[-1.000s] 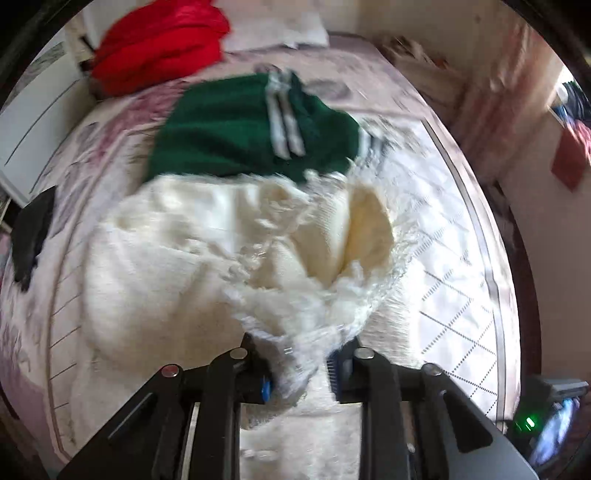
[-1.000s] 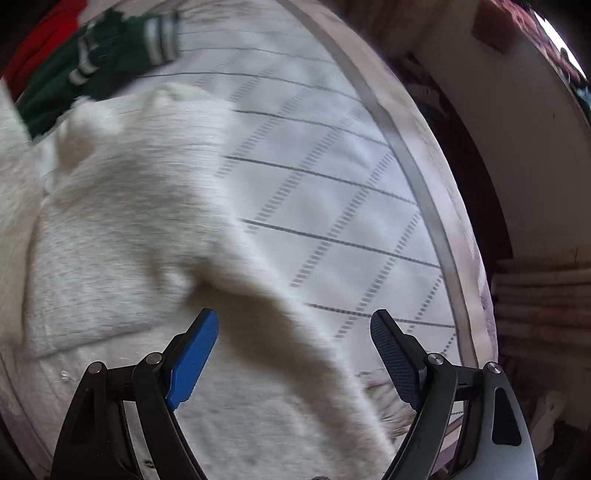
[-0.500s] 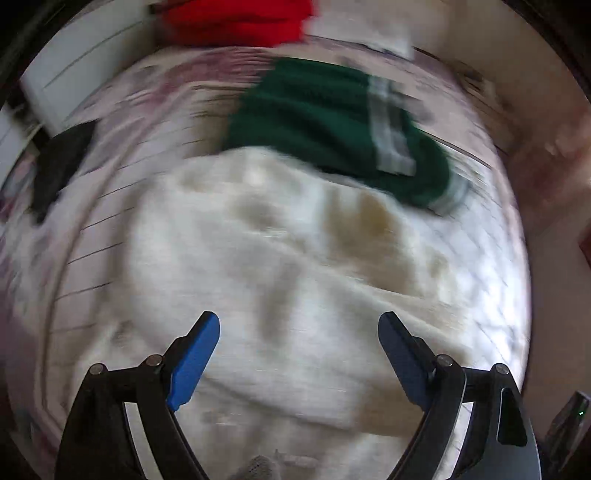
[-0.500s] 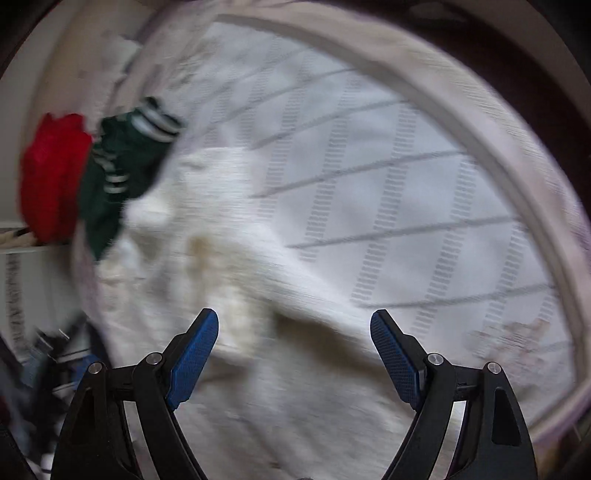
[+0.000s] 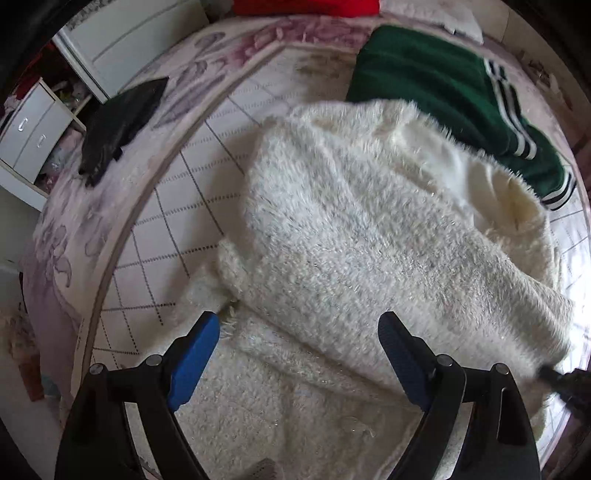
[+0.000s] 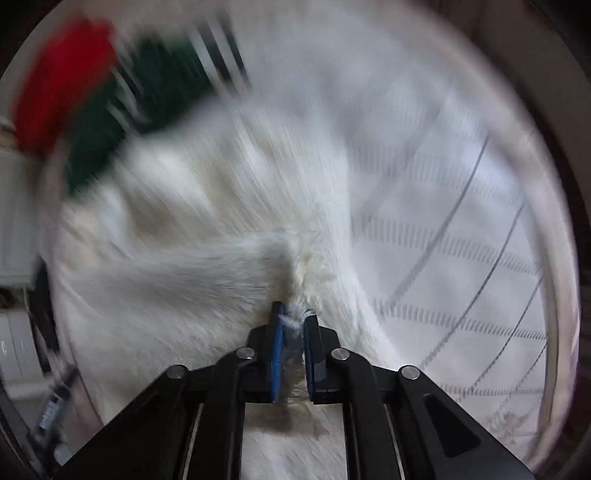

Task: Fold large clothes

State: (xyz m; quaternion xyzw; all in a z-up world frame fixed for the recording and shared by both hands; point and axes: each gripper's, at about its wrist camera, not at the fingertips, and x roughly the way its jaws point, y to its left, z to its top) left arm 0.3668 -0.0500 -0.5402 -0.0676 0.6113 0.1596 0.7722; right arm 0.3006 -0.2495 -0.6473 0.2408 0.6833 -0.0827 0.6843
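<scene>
**Cream fuzzy knit pinched on the right, left fingers spread above it**

Cream and shaggy, the large fuzzy knit garment (image 5: 369, 236) lies in the middle of the bed's white quilted cover with its grey diamond grid (image 5: 177, 206), one thick layer doubled over another. Take that garment as your landmark.

Your left gripper (image 5: 299, 354) hangs over its near edge with the blue-padded fingers (image 5: 192, 362) spread wide, gripping nothing; a small turned-up corner of the knit sits just beside the left pad.

Your right gripper (image 6: 293, 325) has its pads pressed together on a tuft of the same garment (image 6: 207, 280), fibres showing between the tips. That view is heavily blurred, so the exact part you hold cannot be told. In the left wrist view, the right tool's black tip meets the garment's right edge.

Beyond the garment's far right side lies a dark green knit with white stripes (image 5: 454, 85), touching it. Farther past that sits a red cloth (image 5: 306, 5). Well to the garment's left, a black cloth (image 5: 118, 122) rests on the cover's floral border.
</scene>
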